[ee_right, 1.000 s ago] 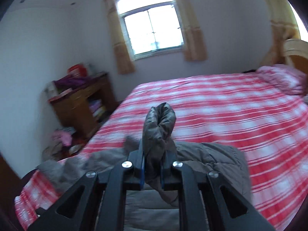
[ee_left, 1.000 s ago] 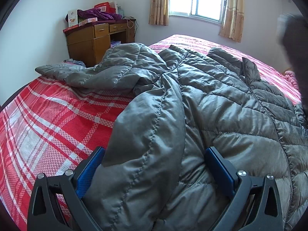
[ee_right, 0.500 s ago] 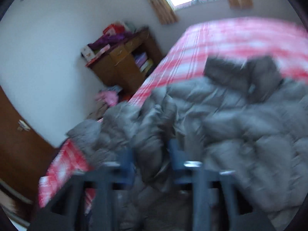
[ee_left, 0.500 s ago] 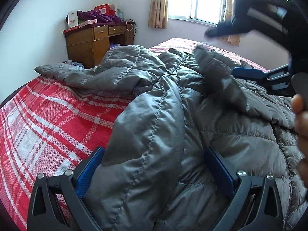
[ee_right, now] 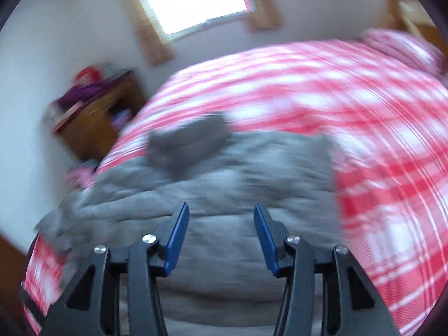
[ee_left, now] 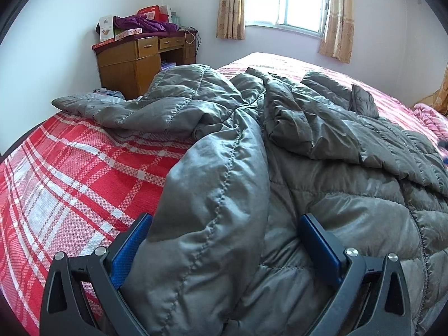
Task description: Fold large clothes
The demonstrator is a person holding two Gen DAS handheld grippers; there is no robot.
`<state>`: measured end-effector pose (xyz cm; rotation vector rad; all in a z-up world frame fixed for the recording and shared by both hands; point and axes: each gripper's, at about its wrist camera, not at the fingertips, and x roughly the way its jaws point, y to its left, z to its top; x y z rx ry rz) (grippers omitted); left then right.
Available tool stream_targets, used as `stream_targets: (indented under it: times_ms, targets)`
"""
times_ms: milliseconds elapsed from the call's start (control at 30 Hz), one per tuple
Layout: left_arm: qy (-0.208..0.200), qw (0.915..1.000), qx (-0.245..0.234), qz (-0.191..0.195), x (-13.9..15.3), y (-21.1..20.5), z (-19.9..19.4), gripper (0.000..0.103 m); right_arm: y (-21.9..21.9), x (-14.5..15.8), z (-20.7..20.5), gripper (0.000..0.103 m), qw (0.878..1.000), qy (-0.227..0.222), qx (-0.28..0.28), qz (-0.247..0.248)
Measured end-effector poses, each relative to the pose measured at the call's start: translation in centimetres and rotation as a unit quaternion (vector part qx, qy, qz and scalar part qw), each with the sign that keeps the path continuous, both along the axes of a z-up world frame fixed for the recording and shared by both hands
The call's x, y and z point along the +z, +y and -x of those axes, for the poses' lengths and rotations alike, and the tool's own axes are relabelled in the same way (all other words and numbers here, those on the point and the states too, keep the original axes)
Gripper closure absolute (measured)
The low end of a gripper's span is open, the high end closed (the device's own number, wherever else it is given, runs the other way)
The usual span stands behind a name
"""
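Observation:
A grey quilted down jacket [ee_left: 322,145] lies spread on the red plaid bed [ee_left: 72,173]. One sleeve lies folded across its chest and another stretches to the left. My left gripper [ee_left: 224,240] is wide open with a thick fold of the jacket lying between its blue pads [ee_left: 131,246]. In the blurred right wrist view, my right gripper [ee_right: 221,235] is open and empty above the jacket [ee_right: 224,173].
A wooden desk [ee_left: 140,58] piled with boxes and purple clothing stands against the far wall left of the bed. A curtained window [ee_left: 285,0] is behind. Pink bedding [ee_left: 431,117] lies at the bed's right end. Clothes lie on the floor by the desk.
My right gripper carried the sleeve over the jacket, opened and let it go, then pulled back. The sleeve now lies across the chest. My left gripper has not moved.

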<state>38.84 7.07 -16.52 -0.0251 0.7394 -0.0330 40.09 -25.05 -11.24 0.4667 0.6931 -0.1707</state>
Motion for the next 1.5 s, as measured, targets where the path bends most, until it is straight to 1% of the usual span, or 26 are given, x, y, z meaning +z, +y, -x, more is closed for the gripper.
stream_targets:
  times_ms: [67, 133, 167, 200, 233, 267, 300, 400, 433, 467, 533, 567, 667, 733, 767, 800, 867, 900, 1100, 1167, 1233, 1300, 1333, 1367, 1433, 1500]
  targets:
    - [0.006, 1.0, 0.003, -0.007, 0.1, -0.3, -0.2, 0.001, -1.7, -2.4, 0.5, 0.051, 0.999, 0.034, -0.03, 0.005]
    - [0.017, 0.9997, 0.006, -0.015, 0.1, -0.4, -0.4, 0.001, -2.1, -4.8, 0.6, 0.052, 0.997, 0.063, -0.035, 0.0]
    - [0.024, 0.9995, 0.008, -0.02, 0.2, -0.4, -0.6, 0.001, -2.0, -6.0, 0.8, 0.052, 0.997, 0.065, -0.03, -0.004]
    - [0.031, 0.999, 0.011, -0.03, 0.5, -0.6, -0.7, 0.001, -1.4, -6.3, 1.2, 0.051, 0.998, 0.047, -0.028, 0.014]
    - [0.037, 0.998, 0.014, -0.05, 1.1, -1.1, -0.9, 0.001, -1.1, -6.1, 1.2, 0.05, 0.998, 0.045, -0.026, 0.024]
    - [0.031, 0.9974, 0.015, -0.063, 2.1, -1.5, -0.9, 0.001, -0.5, -5.9, 1.0, 0.048, 0.998, 0.052, -0.025, 0.037]
    - [0.01, 0.9973, 0.013, -0.071, 3.3, -1.9, -0.8, 0.001, -0.2, -5.8, 0.8, 0.047, 0.997, 0.056, -0.023, 0.045]
    - [-0.078, 0.9935, -0.001, -0.083, 8.2, -3.8, -0.6, 0.001, 0.2, -5.8, 0.7, 0.042, 0.997, 0.058, -0.018, 0.055]
    - [-0.092, 0.9923, -0.004, -0.082, 9.3, -4.5, -1.3, 0.001, 0.3, -5.7, 0.7, 0.041, 0.997, 0.057, -0.016, 0.054]
    - [-0.092, 0.9926, -0.004, -0.079, 10.0, -5.1, -2.5, 0.001, 0.5, -5.6, 0.7, 0.041, 0.997, 0.055, -0.016, 0.054]
    - [-0.072, 0.994, 0.013, -0.082, 9.7, -5.8, -5.3, 0.001, 0.4, -5.4, 1.1, 0.041, 0.997, 0.056, -0.017, 0.057]
    - [-0.058, 0.9939, 0.031, -0.089, 8.9, -6.1, -7.2, 0.001, 0.2, -5.7, 1.1, 0.041, 0.996, 0.057, -0.018, 0.06]
    - [-0.015, 0.9926, 0.05, -0.11, 5.7, -6.7, -10.6, 0.001, 0.2, -5.8, 1.1, 0.041, 0.996, 0.056, -0.018, 0.062]
    - [0.022, 0.9903, 0.06, -0.123, 2.7, -6.8, -12.0, 0.001, 0.1, -5.9, 1.2, 0.041, 0.997, 0.052, -0.017, 0.058]
    - [0.041, 0.991, 0.056, -0.115, 1.2, -6.5, -12.2, 0.001, 0.0, -5.9, 1.3, 0.041, 0.997, 0.051, -0.017, 0.055]
    - [0.057, 0.9927, 0.047, -0.096, 0.1, -6.2, -12.4, 0.001, 0.0, -6.0, 1.3, 0.04, 0.997, 0.05, -0.017, 0.055]
    - [0.061, 0.9951, 0.048, -0.061, 0.1, -5.2, -12.5, 0.001, 0.1, -6.0, 1.2, 0.037, 0.997, 0.051, -0.015, 0.057]
    - [0.064, 0.9954, 0.047, -0.053, 0.0, -5.0, -12.6, 0.001, 0.1, -6.0, 1.0, 0.037, 0.997, 0.052, -0.013, 0.06]
    - [0.067, 0.9955, 0.045, -0.05, -0.4, -4.9, -12.7, 0.001, 0.8, -5.2, 0.6, 0.037, 0.994, 0.067, -0.009, 0.082]
    - [0.068, 0.9955, 0.045, -0.048, -0.4, -5.1, -12.7, 0.001, 0.9, -3.5, 0.7, 0.037, 0.995, 0.044, -0.001, 0.084]
    - [0.068, 0.9955, 0.045, -0.048, -0.4, -5.1, -12.7, 0.001, 1.0, -1.8, 0.7, 0.037, 0.995, 0.022, -0.015, 0.096]
    - [0.074, 0.996, 0.034, -0.036, 0.0, -4.4, -12.7, 0.001, 1.0, -1.6, 0.0, 0.033, 0.996, 0.023, -0.016, 0.088]
    - [0.082, 0.9961, 0.024, -0.023, 0.5, -3.8, -12.4, 0.001, 1.0, -2.3, -0.7, 0.033, 0.996, 0.036, -0.011, 0.082]
    - [0.084, 0.9964, 0.013, 0.002, 1.5, -2.5, -12.0, 0.001, 1.2, -3.8, -1.5, 0.033, 0.995, 0.059, -0.003, 0.082]
    - [0.057, 0.9977, 0.007, 0.035, 3.7, 0.0, -10.9, 0.001, 1.6, -6.3, -2.1, 0.032, 0.991, 0.086, 0.005, 0.101]
    - [0.015, 0.9988, 0.023, 0.04, 6.0, 3.6, -10.1, 0.001, 1.7, -5.7, -1.8, 0.023, 0.992, 0.073, 0.0, 0.105]
